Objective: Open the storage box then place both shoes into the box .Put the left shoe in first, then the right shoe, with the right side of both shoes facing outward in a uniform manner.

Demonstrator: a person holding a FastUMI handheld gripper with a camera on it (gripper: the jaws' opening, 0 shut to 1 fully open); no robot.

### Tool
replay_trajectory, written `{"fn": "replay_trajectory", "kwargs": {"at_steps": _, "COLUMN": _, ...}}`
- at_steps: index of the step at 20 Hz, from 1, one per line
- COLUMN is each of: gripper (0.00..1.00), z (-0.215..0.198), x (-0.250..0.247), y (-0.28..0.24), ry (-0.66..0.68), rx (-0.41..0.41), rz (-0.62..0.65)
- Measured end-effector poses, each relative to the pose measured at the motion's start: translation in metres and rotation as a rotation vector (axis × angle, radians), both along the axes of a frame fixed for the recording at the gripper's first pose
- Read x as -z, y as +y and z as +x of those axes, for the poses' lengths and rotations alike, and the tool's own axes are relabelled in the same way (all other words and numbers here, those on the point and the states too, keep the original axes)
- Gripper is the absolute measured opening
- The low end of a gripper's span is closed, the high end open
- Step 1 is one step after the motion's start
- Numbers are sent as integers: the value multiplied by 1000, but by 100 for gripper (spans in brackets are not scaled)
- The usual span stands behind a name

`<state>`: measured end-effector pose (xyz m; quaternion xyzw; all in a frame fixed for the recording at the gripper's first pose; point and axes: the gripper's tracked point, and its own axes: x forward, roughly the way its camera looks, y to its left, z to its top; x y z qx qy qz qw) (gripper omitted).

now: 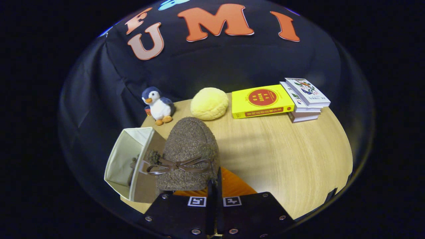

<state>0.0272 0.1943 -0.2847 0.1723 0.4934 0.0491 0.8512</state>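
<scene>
one brown shoe (188, 156) pinched at its edge in the narrow gripper (215, 186), held beside the storage box (127, 162) on the counter (289, 152).

Even, fairly bright light falls from above on the pale wood-grain desk (282, 149), while the booth's black cloth wall (232, 66) behind it stays dim. The fuzzy brown shoe with a ribbon bow (187, 152) casts a soft shadow to its right across the desk. A mild sheen lies on the glossy yellow book (260, 100) beyond the shoe. Fisheye distortion bows the desk's rim and bends the cloth's folds. Focus is sharp on the shoe's nap; the closed jaws below it look slightly soft.
</scene>
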Motion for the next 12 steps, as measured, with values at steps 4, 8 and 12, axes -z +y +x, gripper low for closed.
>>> {"fn": "replay_trajectory", "kwargs": {"at_steps": 4, "gripper": 4, "z": 19, "x": -27, "y": 62, "ry": -10, "rx": -22, "rz": 30}}
{"fn": "replay_trajectory", "kwargs": {"at_steps": 8, "gripper": 4, "z": 27, "x": -36, "y": 114, "ry": -1, "rx": -34, "rz": 39}}
{"fn": "replay_trajectory", "kwargs": {"at_steps": 12, "gripper": 4, "z": 34, "x": -33, "y": 155, "ry": 18, "rx": -32, "rz": 38}}
